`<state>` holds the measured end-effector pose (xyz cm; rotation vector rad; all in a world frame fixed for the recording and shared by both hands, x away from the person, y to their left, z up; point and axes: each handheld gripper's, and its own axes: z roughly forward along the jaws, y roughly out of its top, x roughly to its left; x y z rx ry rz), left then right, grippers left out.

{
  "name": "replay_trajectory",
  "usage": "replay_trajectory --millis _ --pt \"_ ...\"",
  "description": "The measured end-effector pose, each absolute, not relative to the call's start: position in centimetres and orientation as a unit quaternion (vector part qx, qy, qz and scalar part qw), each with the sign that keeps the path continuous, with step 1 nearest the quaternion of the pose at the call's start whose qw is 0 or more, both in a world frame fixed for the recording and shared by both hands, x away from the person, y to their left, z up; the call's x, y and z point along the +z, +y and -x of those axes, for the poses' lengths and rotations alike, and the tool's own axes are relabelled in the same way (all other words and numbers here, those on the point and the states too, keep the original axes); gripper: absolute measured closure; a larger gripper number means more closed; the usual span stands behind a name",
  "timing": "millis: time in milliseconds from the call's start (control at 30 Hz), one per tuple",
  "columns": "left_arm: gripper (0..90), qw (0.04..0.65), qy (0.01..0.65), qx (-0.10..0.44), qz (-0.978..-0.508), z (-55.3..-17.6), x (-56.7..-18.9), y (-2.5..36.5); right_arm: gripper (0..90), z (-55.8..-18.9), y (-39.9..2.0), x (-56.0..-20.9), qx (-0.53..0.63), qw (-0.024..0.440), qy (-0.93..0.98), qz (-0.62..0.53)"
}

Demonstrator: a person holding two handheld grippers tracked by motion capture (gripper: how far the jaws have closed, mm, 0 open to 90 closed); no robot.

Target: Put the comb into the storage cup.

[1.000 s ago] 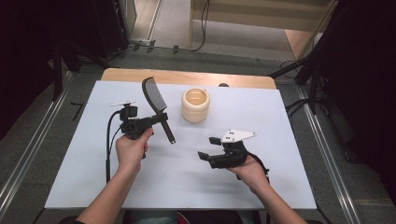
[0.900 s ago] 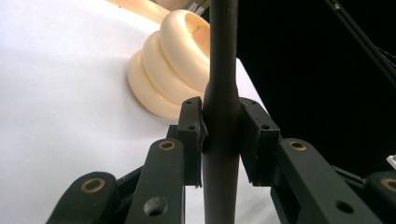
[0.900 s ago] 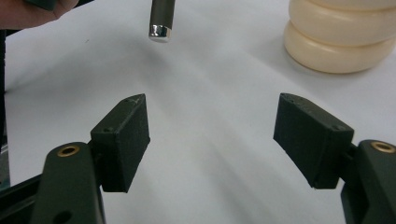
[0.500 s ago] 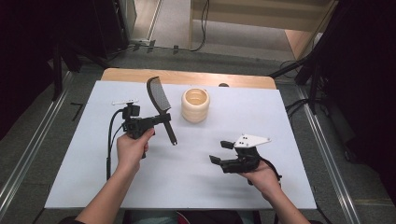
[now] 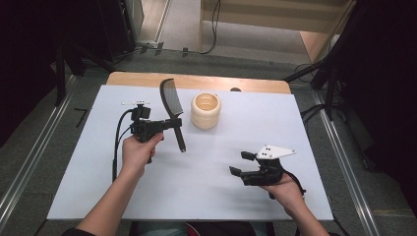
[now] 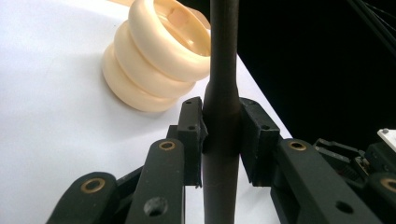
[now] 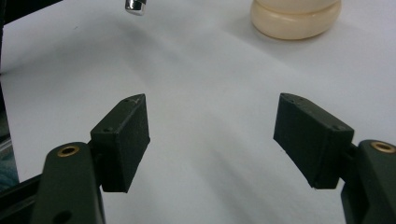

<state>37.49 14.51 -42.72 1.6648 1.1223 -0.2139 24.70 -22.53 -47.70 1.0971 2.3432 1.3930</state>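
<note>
White tabletop (image 5: 206, 187) on a wooden bench, dark room around it, grey floor and cabling at 12 o'clock.

Left gripper (image 5: 173, 123) sits at about 10 o'clock from table centre, clamped on the handle of a black plastic comb (image 5: 172, 105). Comb stands steeply tilted, toothed head up toward 12, handle tip pointing down toward 5 and hanging above the table, not touching. In the left gripper view the jaws pinch the dark handle (image 6: 220, 130) from both sides with no gap showing.

Cream ribbed ring-shaped holder (image 5: 206, 110) stands upright at 12 o'clock from centre, just beside the comb, at 3 o'clock from it. Open mouth faces up.

Right gripper (image 5: 240, 164) rests low at 4 o'clock, jaws spread wide, nothing between them. The right gripper view shows bare table between the two pads, with the holder base (image 7: 295, 17) far off at 1 o'clock.

Likely step: drop the comb into the holder, handle first.

Risks:
- Grip is on a narrow round handle, so the comb can rotate in the jaws if the tip catches the rim.
- Holder looks light and unsecured; a side knock from the handle tip tips or slides it.
- Mouth is narrow relative to the comb head, so head-first entry may jam.
- Right gripper is well apart, no bracing available if the holder shifts.
</note>
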Motion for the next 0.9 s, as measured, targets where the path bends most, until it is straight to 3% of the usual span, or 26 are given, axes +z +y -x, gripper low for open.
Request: replay_trajectory --millis 900 --pt "72.8 0.535 0.403 -0.098 -0.736 -39.9 -41.4 13.6 24.8 -22.8 -25.3 -48.7 0.453 0.101 0.791 -0.398"
